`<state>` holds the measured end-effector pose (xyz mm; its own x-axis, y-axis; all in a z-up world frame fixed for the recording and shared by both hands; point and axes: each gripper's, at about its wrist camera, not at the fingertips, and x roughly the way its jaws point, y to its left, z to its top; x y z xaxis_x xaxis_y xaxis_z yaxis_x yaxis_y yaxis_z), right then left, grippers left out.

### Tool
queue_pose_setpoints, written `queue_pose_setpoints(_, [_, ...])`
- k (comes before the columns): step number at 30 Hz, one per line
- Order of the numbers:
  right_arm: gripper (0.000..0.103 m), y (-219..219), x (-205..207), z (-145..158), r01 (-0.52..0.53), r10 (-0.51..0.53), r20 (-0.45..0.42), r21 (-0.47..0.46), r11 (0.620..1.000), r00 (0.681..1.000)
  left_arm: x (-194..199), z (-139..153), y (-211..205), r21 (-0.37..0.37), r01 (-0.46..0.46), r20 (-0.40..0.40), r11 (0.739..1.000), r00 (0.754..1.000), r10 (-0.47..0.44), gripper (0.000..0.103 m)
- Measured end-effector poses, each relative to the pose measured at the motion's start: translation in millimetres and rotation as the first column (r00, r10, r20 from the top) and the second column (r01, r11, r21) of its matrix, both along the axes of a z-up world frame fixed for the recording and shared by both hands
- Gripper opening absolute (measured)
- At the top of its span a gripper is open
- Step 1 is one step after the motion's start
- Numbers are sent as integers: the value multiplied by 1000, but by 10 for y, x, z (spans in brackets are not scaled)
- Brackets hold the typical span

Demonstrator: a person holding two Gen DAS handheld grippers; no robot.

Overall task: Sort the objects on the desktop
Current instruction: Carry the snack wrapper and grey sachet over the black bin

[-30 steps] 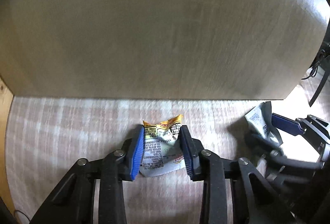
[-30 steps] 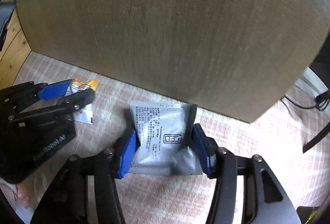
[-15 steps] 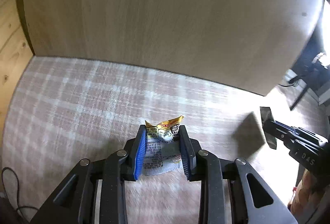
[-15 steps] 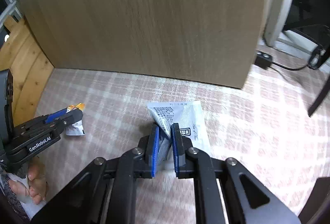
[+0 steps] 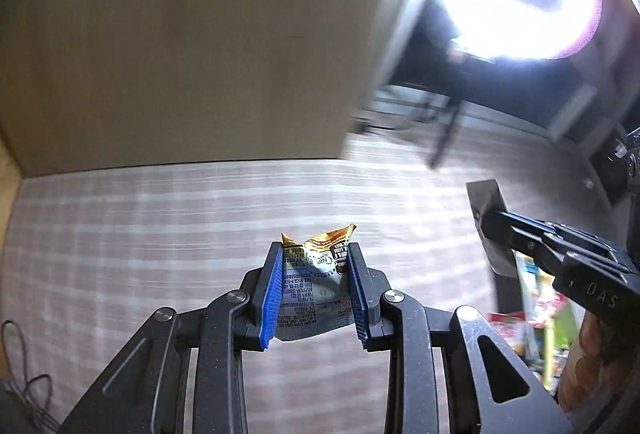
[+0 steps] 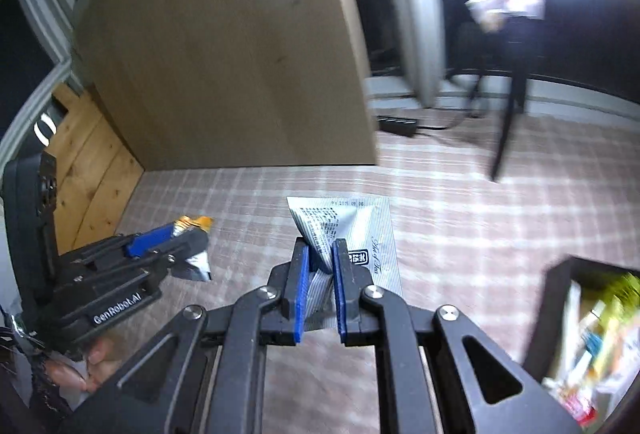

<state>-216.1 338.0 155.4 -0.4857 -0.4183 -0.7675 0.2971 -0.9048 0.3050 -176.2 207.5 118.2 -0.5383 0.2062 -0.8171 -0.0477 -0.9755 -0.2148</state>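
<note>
Above the desk's checked cloth, left tongs grip a yellow snack packet, right tongs pinch a silver tea sachet; both mid-carry, next needing release over the black bin at the right edge.

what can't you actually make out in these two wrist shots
- Contents of the dark open box: right wrist view, motion-blurred and cut by the edge.
- Small print on the silver-and-yellow snack packet: left wrist view, too small.
- Lower half of the white-and-grey tea sachet: right wrist view, hidden by the blue-padded fingers.
</note>
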Motion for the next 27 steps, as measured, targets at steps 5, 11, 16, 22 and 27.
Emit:
queue_pose_setpoints(5, [11, 869, 301, 157, 121, -122, -12, -22, 992, 993, 43, 142, 563, 33, 134, -4, 990, 991, -134, 28])
queue_pose_setpoints(11, [11, 1797, 590, 211, 272, -272, -5, -23, 962, 962, 222, 288, 1296, 61, 256, 0, 965, 967, -256, 28])
queue_pose_setpoints(16, [11, 2477, 841, 268, 385, -385, -7, -21, 923, 923, 97, 277, 1858, 77, 340, 4, 937, 940, -342, 28])
queue_pose_setpoints(22, [11, 3062, 1028, 213, 489, -488, 15, -17, 872, 873, -51, 210, 2237, 106, 392, 38, 914, 917, -397, 28])
queue_pose_setpoints(27, [11, 3297, 1091, 151, 531, -531, 24, 0, 847, 847, -127, 105, 2457, 96, 413, 58, 906, 906, -420, 28])
